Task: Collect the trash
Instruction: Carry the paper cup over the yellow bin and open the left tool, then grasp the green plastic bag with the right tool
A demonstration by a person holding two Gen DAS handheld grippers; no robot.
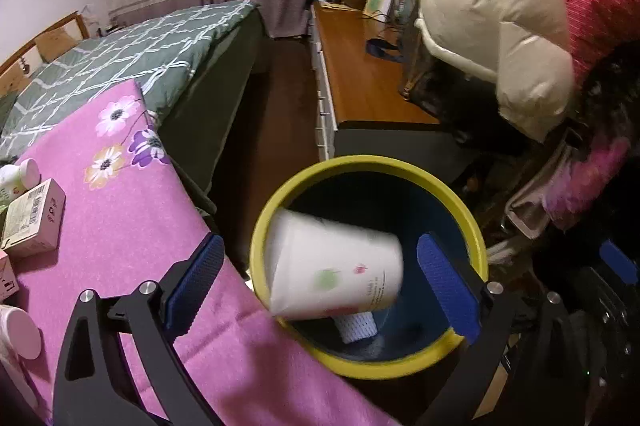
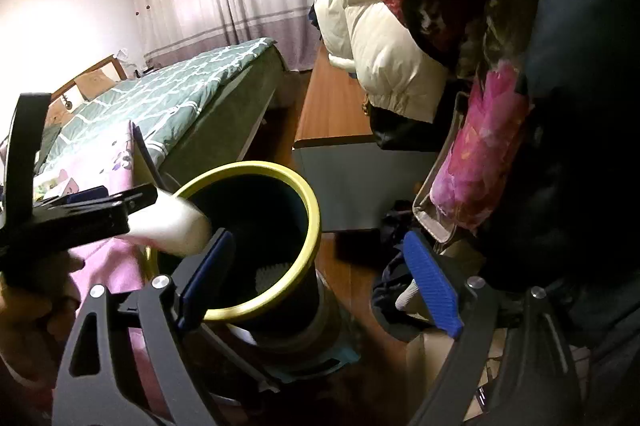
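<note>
The left gripper (image 1: 320,286) has its blue pads spread wide with nothing touching them; between them a white paper cup (image 1: 336,266), motion-blurred and lying on its side, sits over the mouth of the bin (image 1: 280,193), apart from both pads. The bin has a yellow rim and a dark blue inside, and a small white ribbed piece (image 1: 357,326) lies at its bottom. It stands on the floor just beside the pink flowered cloth (image 1: 120,226), which carries a small carton (image 1: 32,222) and some white bottles. The right gripper (image 2: 320,282) is also wide open and empty, its left pad just over the bin's near rim.
</note>
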